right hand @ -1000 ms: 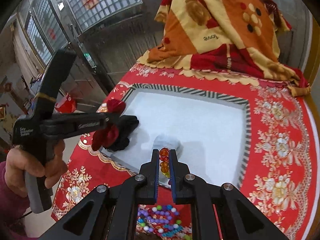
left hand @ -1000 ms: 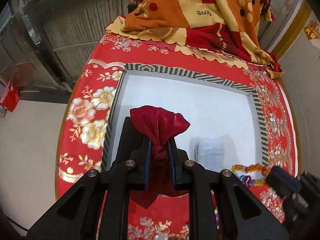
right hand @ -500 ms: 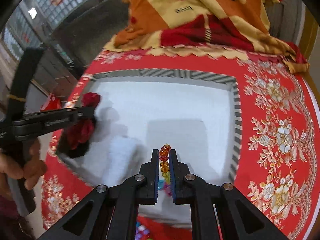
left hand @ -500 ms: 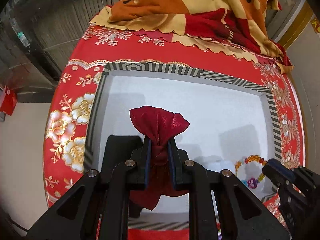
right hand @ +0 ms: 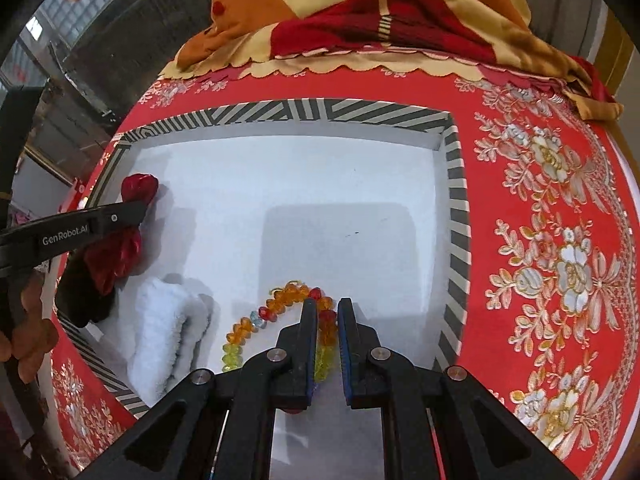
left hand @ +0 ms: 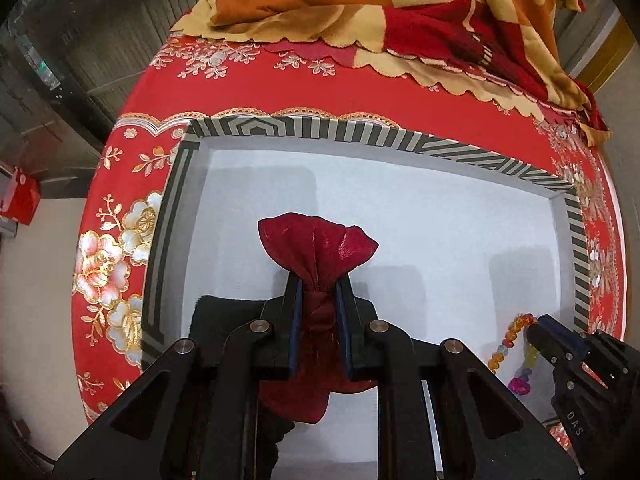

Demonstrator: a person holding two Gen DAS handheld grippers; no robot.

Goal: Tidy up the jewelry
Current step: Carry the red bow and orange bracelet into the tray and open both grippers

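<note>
The left claw [left hand: 319,292] is clenched on the gathered neck of a dark red satin drawstring pouch [left hand: 318,246]; the pouch mouth fans out above the pads and its body hangs below them. A black fabric item [left hand: 224,312] lies just beside the pouch, under the claw.

The right claw [right hand: 327,310] is clenched on a bracelet of orange, red, yellow and clear faceted beads [right hand: 256,320]; the strand loops out to the left of the pads.

Both claws are over the white floor of a shallow rectangular tray with a black-and-white striped rim [right hand: 456,216]. A folded white towel [right hand: 160,328] lies in the tray between pouch and bracelet. The tray rests on a bench covered by a red floral cloth [right hand: 552,240]. A red-and-orange patterned blanket [left hand: 400,4] is heaped at the far edge.
</note>
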